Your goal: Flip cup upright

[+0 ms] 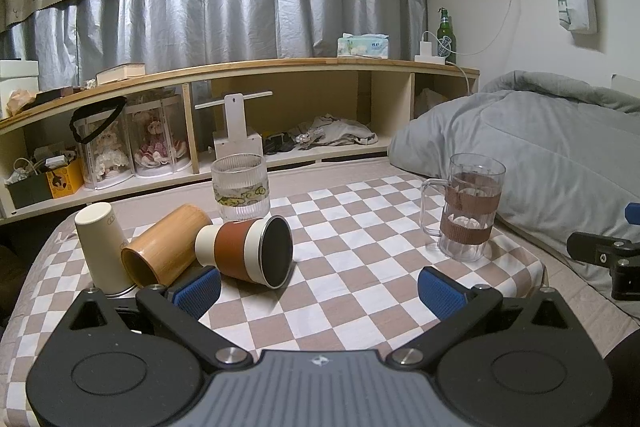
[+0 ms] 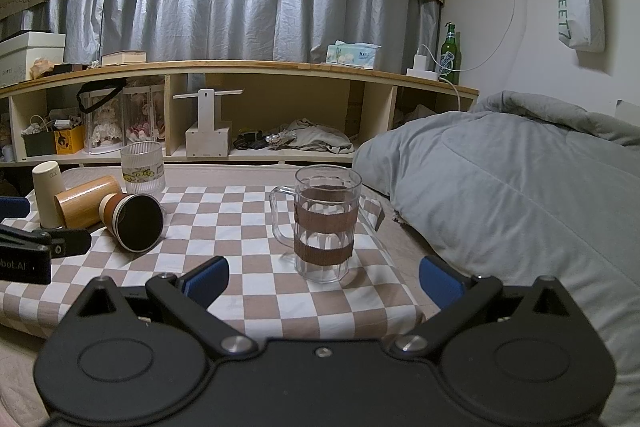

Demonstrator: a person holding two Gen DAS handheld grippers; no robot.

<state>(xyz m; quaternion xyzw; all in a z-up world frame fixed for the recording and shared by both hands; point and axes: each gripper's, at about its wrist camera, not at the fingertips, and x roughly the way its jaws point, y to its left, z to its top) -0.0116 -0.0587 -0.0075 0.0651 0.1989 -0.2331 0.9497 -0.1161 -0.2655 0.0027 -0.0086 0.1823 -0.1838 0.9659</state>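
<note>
Left wrist view: the left gripper (image 1: 319, 291) hovers low over the checkered cloth (image 1: 360, 227) with its blue pads spread wide apart and nothing between them. The cup (image 1: 246, 251), cream with a rust-brown sleeve, lies on its side just ahead of the left pad (image 1: 200, 291), its dark mouth turned toward the camera and a little to the right. A bamboo cup (image 1: 166, 245) lies on its side against it on the left, and a cream paper cup (image 1: 100, 245) stands mouth-down beside that. Behind them a ribbed glass (image 1: 240, 187) stands upright; a clear mug (image 1: 468, 207) with brown bands stands well off to the right. Part of the right gripper (image 1: 604, 259) shows at the right edge.

Right wrist view: the right gripper (image 2: 324, 283) is likewise wide open and empty, with the clear mug (image 2: 324, 223) upright just ahead between its fingers. The cup (image 2: 134, 221) lies far to the left, well apart from these fingers, near the left gripper's black body (image 2: 44, 247). A grey duvet (image 2: 520, 195) fills the right side.
</note>
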